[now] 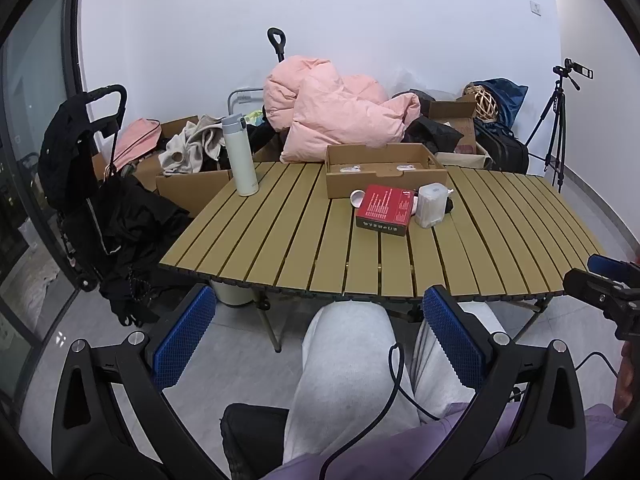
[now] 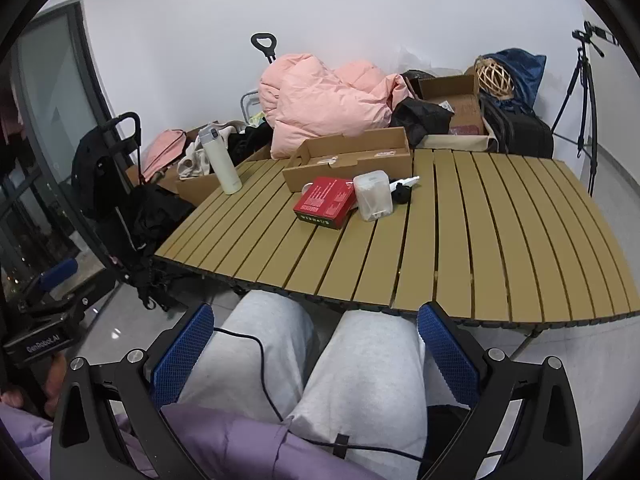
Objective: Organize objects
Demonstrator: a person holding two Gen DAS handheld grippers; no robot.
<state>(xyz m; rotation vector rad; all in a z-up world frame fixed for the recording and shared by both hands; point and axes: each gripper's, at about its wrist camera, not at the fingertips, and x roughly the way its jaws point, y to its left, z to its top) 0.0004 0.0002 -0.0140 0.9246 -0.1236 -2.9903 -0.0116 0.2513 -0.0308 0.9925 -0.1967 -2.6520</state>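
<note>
Nearest, over the lap: left gripper (image 1: 318, 344) and right gripper (image 2: 314, 354), both spread wide, nothing held, short of the slatted table (image 1: 280, 240). Farther in, mid-table: red box (image 2: 325, 202) touching a translucent white container (image 2: 373, 196), small black and white bits just behind. Beyond these, an open cardboard tray (image 1: 384, 170); far left, a white flask (image 1: 240, 156) standing upright. Best start, probably: red box first, squared across its short sides, clear of the container beside it.
</note>
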